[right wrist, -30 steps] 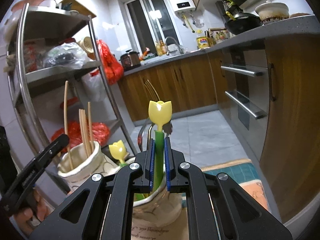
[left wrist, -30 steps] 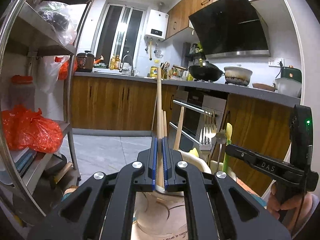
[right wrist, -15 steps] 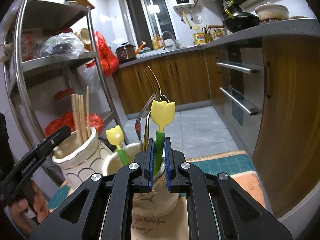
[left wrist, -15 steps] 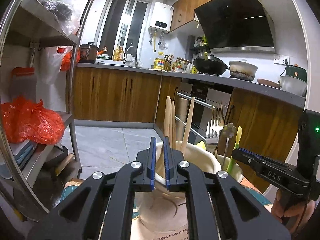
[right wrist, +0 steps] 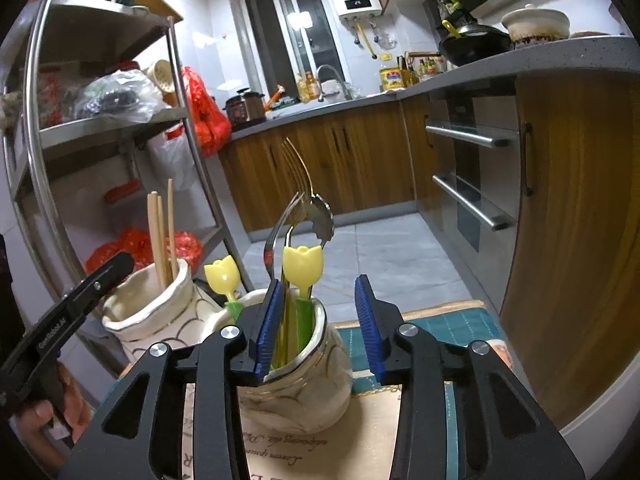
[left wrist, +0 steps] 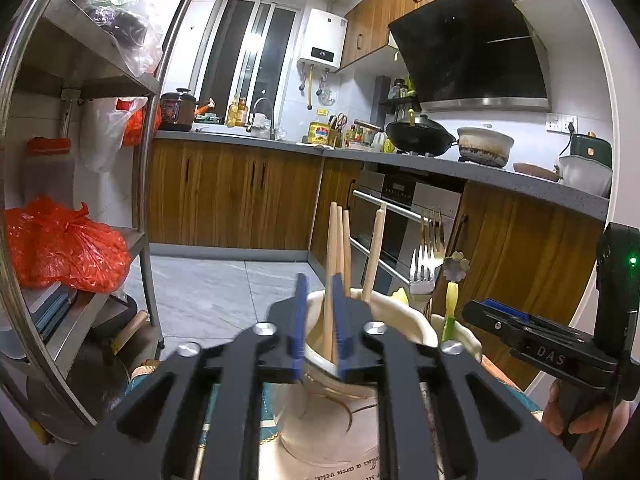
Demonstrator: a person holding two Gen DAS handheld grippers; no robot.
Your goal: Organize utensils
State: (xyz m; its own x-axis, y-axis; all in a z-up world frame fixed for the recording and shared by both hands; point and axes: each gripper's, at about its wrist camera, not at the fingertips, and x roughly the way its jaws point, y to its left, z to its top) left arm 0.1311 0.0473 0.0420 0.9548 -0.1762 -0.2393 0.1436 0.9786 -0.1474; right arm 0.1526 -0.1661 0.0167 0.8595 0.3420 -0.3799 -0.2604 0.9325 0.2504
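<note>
In a home kitchen, two hand-held tongs hover over a pair of cream pottery jars that stand side by side on a printed mat. The left tongs (left wrist: 319, 312) are narrowly parted and opening, their blue pads on either side of a wooden chopstick (left wrist: 329, 280) without pressing on it; the stick stands in the chopstick jar (left wrist: 400, 320) directly below and ahead of them, together with several others that lean against the rim. The right tongs (right wrist: 318, 320) stand wider and are also opening. A tulip-topped green pick (right wrist: 303, 276) rises between the pads, close to the left pad and clear of the right one, its stem down in the cutlery jar (right wrist: 312, 384) beneath them. In the same jar, just beyond the right tongs, stand metal forks (right wrist: 294, 184), a flower-headed metal spoon (right wrist: 322, 220) and a second tulip pick (right wrist: 224, 284) off to the left. The chopstick jar sits to the left of the right tongs, touching or nearly touching its neighbour. A hand (right wrist: 44, 416) grips the left tool's handle at the lower left of the right wrist view. A steel shelf rack (left wrist: 144, 160) holding red plastic bags (left wrist: 64, 248) stands to the left of both tongs; wood-fronted cabinets (left wrist: 232, 196) and a built-in oven (right wrist: 468, 184) lie beyond.
</note>
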